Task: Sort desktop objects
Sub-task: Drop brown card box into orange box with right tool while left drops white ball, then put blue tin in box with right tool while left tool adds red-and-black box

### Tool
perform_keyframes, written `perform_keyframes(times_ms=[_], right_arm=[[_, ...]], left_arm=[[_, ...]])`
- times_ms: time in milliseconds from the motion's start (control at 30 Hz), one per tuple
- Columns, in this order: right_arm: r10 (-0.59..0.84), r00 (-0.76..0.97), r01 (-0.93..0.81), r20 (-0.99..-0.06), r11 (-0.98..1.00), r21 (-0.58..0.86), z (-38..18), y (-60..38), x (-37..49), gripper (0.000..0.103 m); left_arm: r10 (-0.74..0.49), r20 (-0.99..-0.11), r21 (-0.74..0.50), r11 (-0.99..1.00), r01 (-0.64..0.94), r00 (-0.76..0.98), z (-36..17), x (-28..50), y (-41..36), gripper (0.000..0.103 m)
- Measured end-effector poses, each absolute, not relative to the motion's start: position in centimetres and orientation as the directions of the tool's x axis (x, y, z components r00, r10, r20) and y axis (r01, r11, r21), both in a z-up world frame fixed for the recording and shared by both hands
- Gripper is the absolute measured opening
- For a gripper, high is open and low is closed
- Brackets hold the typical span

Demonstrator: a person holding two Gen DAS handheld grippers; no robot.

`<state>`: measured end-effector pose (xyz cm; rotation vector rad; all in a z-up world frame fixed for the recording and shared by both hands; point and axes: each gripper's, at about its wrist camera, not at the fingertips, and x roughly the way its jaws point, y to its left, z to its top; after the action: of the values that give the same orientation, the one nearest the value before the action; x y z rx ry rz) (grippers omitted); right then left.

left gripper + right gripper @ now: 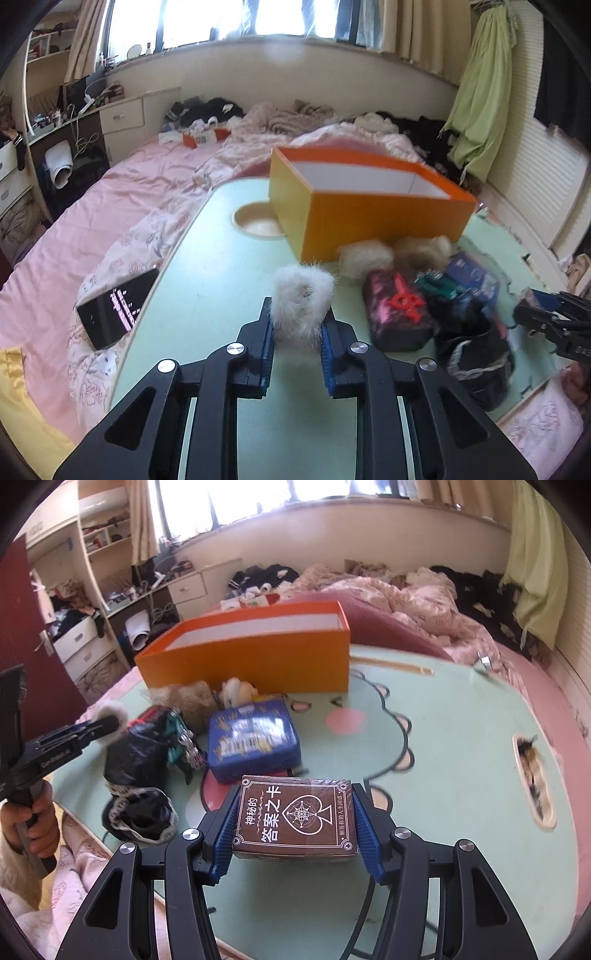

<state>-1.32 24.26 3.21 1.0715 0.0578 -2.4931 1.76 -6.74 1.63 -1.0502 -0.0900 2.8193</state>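
My left gripper (pixel 297 325) is shut on a white fluffy ring (pixel 302 301) and holds it above the green lap table (pixel 207 280). It also shows in the right wrist view (pixel 101 725), at the left. My right gripper (pixel 295 816) is shut on a brown card box (pixel 295 818) with white Chinese lettering, held over the table (pixel 461 746). It shows at the right edge of the left wrist view (pixel 532 314). An open orange box (pixel 365 206) stands at the table's far side, also in the right wrist view (pixel 251 657).
A pile lies before the orange box: a blue tin (pixel 253 744), black pouches (pixel 135 755), a green clip (pixel 181 744), tan fur balls (pixel 421 249) and a pink-black pouch (pixel 397 308). A phone (pixel 118 306) rests on the bedding at the left. The table sits on a pink bed.
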Motion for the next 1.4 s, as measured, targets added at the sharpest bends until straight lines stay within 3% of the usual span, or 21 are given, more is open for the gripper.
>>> perform_keyframes(times_ms=[167,300,333,433,533,633,767,967,1167,1267,1400], right_arm=[[-0.391,-0.665,0.43,-0.636,-0.897,0.102,7.7,22.8,-5.0,0.056],[-0.402,-0.688,0.43,-0.605,-0.896,0.106,10.6,20.6,-10.6,0.056],[-0.415,-0.673,0.433,-0.612,-0.892,0.129,10.7,20.2,-11.9,0.057],[-0.449,-0.614,0.394,-0.649,-0.887,0.24,10.0,19.6,-15.6,0.07],[-0.497,-0.588,0.368,-0.638,-0.867,0.336,9.9,20.3,-16.0,0.07],[-0.496,-0.614,0.372,-0.614,-0.868,0.329,10.7,21.3,-14.1,0.078],[-0.464,-0.626,0.391,-0.627,-0.882,0.262,10.4,22.5,-9.1,0.087],[-0.332,-0.61,0.416,-0.72,-0.907,0.067,6.3,22.3,-2.5,0.089],[-0.284,-0.565,0.428,-0.775,-0.903,0.019,2.3,22.1,-0.3,0.09],[-0.287,-0.541,0.418,-0.79,-0.908,0.043,1.2,22.6,-0.7,0.103],[-0.288,-0.55,0.416,-0.784,-0.908,0.042,1.0,22.9,-1.0,0.103]], left_arm=[[0.142,-0.574,-0.104,-0.99,-0.1,-0.807,7.0,-0.6,-6.2,0.022],[0.162,-0.574,-0.144,-0.985,-0.096,-0.803,9.6,-5.7,-5.4,0.025],[0.191,-0.583,-0.18,-0.978,-0.104,-0.79,9.7,-7.2,-5.2,0.03],[0.24,-0.6,-0.252,-0.962,-0.105,-0.763,9.6,-9.6,-5.0,0.061],[0.218,-0.575,-0.24,-0.966,-0.092,-0.789,9.8,-8.7,-5.2,0.064],[0.204,-0.552,-0.213,-0.972,-0.1,-0.809,9.9,-6.6,-5.9,0.072],[0.143,-0.585,-0.151,-0.986,-0.066,-0.798,8.3,-2.8,-7.1,0.079],[0.128,-0.697,-0.132,-0.99,-0.05,-0.706,2.2,1.7,-6.9,0.079],[0.037,-0.677,-0.002,-0.999,-0.049,-0.735,-0.5,4.3,-4.8,0.08],[0.026,-0.638,0.021,-0.999,-0.051,-0.77,-1.1,4.8,-4.0,0.085],[0.018,-0.568,0.018,-0.999,-0.034,-0.823,-2.1,5.3,-3.8,0.101]])
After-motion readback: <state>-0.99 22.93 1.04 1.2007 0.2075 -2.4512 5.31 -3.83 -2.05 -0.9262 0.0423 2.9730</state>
